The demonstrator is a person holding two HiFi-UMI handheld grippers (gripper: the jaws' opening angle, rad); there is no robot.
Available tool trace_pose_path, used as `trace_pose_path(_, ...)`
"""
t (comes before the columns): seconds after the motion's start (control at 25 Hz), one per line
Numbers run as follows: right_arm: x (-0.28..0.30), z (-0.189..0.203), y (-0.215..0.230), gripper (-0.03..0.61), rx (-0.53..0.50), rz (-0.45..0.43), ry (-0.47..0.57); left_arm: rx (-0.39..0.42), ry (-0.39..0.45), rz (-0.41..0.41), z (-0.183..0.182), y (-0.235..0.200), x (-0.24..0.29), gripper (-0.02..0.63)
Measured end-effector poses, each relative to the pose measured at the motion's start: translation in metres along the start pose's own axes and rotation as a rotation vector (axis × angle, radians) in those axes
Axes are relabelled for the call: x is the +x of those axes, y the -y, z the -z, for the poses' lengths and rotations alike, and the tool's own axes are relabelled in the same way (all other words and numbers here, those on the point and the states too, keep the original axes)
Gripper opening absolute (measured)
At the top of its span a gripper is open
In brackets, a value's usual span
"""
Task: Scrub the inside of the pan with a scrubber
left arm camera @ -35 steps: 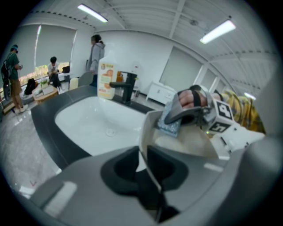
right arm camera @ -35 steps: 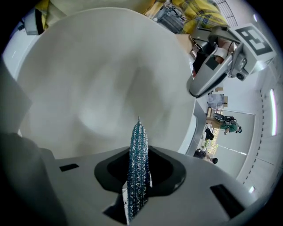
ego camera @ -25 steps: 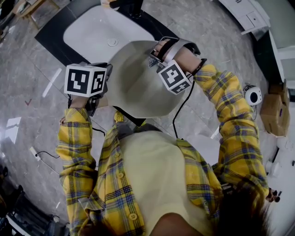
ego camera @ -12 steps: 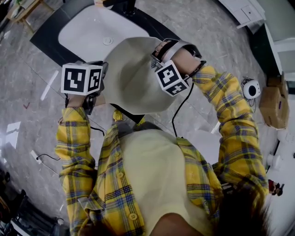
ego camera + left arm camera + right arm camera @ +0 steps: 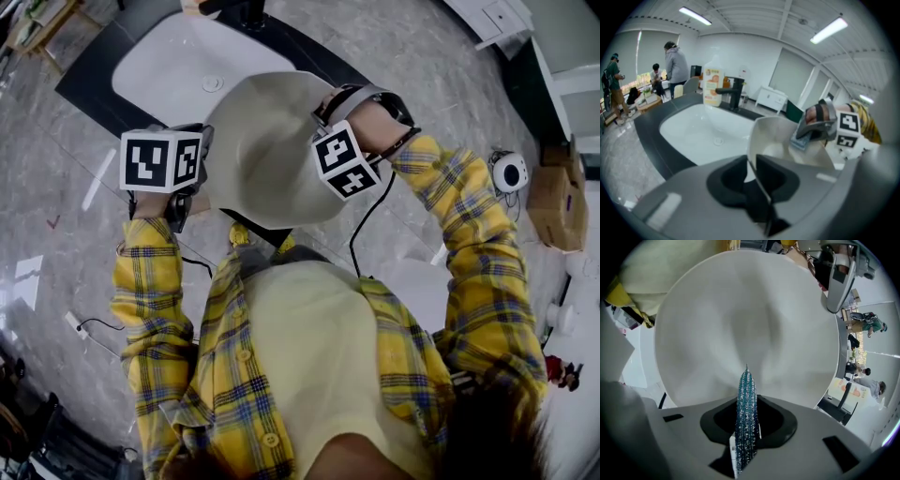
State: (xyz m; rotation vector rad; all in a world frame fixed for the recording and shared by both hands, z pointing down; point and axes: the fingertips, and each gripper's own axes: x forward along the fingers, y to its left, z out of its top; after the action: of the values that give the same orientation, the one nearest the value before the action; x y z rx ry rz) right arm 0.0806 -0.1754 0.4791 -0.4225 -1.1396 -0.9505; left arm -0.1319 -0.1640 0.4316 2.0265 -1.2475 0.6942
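Two grippers: one in each of our hands, ahead of our yellow plaid shirt (image 5: 225,375).
Left gripper (image 5: 752,161): jaws clamped on the thin rim of the pan (image 5: 262,164), at its left edge.
Right gripper (image 5: 746,392): jaws pinched on the blue glittery scrubber (image 5: 746,413), inside the pan at its right side.
Pan: pale, tilted, held just near of the dark counter (image 5: 89,70).
Sink (image 5: 164,70): white basin beyond the pan.
Faucet (image 5: 733,91): black, at the far rim, a bottle (image 5: 712,86) just left.

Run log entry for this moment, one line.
left gripper: shut on pan rim | right gripper: shut on blue scrubber | blue scrubber: inside pan
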Motion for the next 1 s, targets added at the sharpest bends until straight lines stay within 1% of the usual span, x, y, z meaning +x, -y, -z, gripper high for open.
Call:
trace_pose_path(0.12, -0.003, -0.002, -0.009, 0.083, 0.037, -0.057, 0.004, 0.001, 0.000, -0.001, 0.000, 0.000, 0.000, 0.061)
trace_pose_path(0.36, -0.008, -0.009, -0.021, 0.083, 0.089, -0.141, 0.010, 0.003, 0.001, -0.008, -0.001, 0.000, 0.000, 0.060)
trace_pose_path(0.56, -0.015, -0.019, -0.032, 0.084, 0.149, -0.227, 0.034, 0.003, 0.001, -0.013, -0.001, 0.000, 0.000, 0.061)
trace_pose_path(1.0, -0.033, -0.041, -0.049, 0.084, 0.234, -0.352, 0.091, 0.017, -0.001, -0.041, -0.002, -0.001, -0.002, 0.060)
